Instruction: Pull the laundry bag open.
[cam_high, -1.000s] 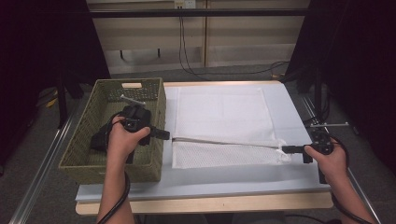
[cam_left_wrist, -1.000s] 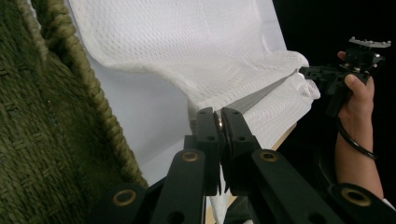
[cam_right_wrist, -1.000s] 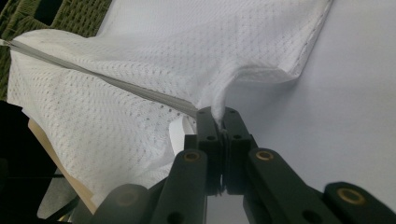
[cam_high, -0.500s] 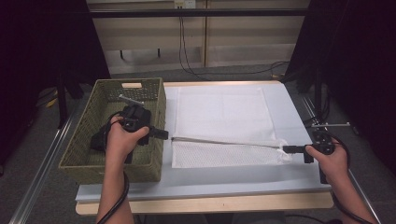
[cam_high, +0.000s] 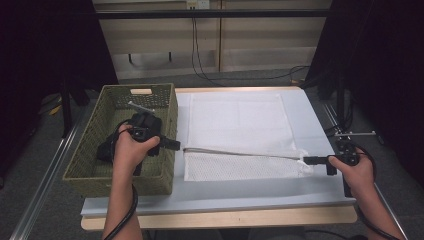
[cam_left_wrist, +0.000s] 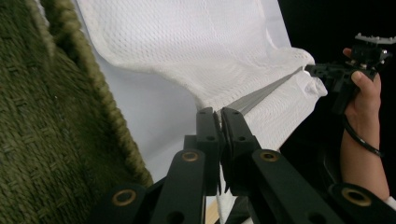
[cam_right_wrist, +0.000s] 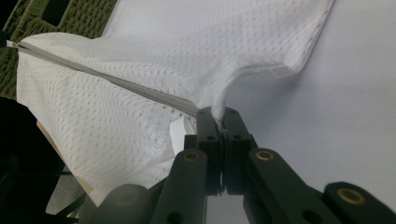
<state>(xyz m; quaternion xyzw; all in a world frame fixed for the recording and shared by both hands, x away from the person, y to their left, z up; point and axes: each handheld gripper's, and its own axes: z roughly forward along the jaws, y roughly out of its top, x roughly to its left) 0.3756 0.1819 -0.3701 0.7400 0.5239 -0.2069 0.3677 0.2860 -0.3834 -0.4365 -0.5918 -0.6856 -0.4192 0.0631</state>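
The white mesh cloth (cam_high: 239, 131) lies on the counter (cam_high: 320, 125), its near part folded over, the fold edge pulled taut between both grippers. The left hand-held gripper (cam_high: 176, 145) is clamped on the fold's left end, just beside the basket (cam_high: 88, 165); the right hand-held gripper (cam_high: 306, 160) pinches its right corner.
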